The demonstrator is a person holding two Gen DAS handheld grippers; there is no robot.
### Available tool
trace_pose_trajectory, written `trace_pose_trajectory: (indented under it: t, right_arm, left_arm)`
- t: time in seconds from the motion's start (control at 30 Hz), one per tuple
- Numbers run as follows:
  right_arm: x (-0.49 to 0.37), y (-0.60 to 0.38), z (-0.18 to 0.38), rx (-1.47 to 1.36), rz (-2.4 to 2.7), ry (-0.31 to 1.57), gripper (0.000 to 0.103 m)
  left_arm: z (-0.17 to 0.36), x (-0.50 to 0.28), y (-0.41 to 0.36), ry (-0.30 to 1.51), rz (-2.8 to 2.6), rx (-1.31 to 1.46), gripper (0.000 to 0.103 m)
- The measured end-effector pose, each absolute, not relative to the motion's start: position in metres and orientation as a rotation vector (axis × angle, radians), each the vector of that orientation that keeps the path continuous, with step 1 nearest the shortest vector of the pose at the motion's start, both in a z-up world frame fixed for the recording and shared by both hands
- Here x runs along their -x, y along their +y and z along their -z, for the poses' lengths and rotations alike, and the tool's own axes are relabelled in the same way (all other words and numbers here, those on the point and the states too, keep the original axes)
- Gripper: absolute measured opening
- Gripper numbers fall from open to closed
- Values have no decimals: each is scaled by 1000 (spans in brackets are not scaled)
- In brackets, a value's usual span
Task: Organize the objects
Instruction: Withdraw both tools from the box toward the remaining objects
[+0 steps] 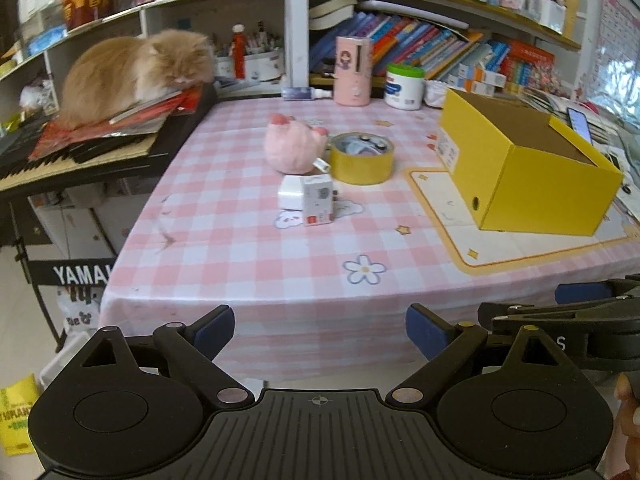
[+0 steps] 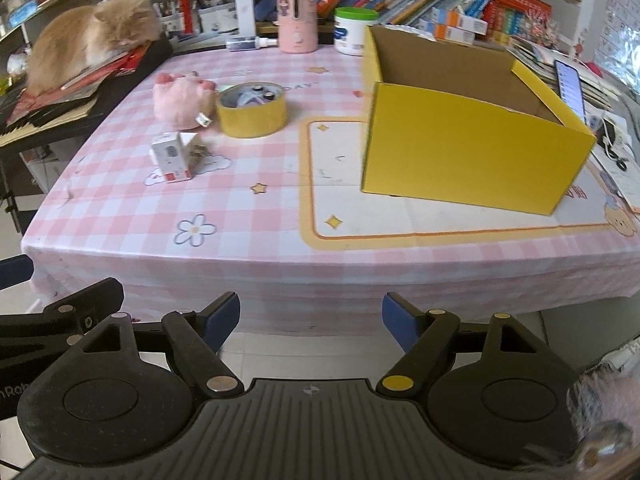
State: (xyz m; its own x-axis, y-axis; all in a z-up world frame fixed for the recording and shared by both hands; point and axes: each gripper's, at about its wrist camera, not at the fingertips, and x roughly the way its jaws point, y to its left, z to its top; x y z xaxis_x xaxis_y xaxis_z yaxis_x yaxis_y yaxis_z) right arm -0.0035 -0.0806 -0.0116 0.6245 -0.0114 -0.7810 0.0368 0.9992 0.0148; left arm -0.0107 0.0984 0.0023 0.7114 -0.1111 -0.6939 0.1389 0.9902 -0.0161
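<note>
An open yellow cardboard box stands on a mat on the right of the pink checked table. A pink plush paw, a yellow tape roll with small items inside, and a small white box beside a white charger lie left of the yellow box. My left gripper and right gripper are both open and empty, held before the table's front edge. The right gripper also shows at the right of the left wrist view.
An orange cat lies on red papers atop a keyboard left of the table. A pink cylinder, a white jar and bookshelves line the back. A phone leans at right.
</note>
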Motion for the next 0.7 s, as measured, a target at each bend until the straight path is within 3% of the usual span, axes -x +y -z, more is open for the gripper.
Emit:
trace_pose_trajectory:
  t: [0.7]
  right_arm:
    - [-37,-53,16,12,-75,908,77]
  left_arm:
    - [3,-20,123,778,48,5,94]
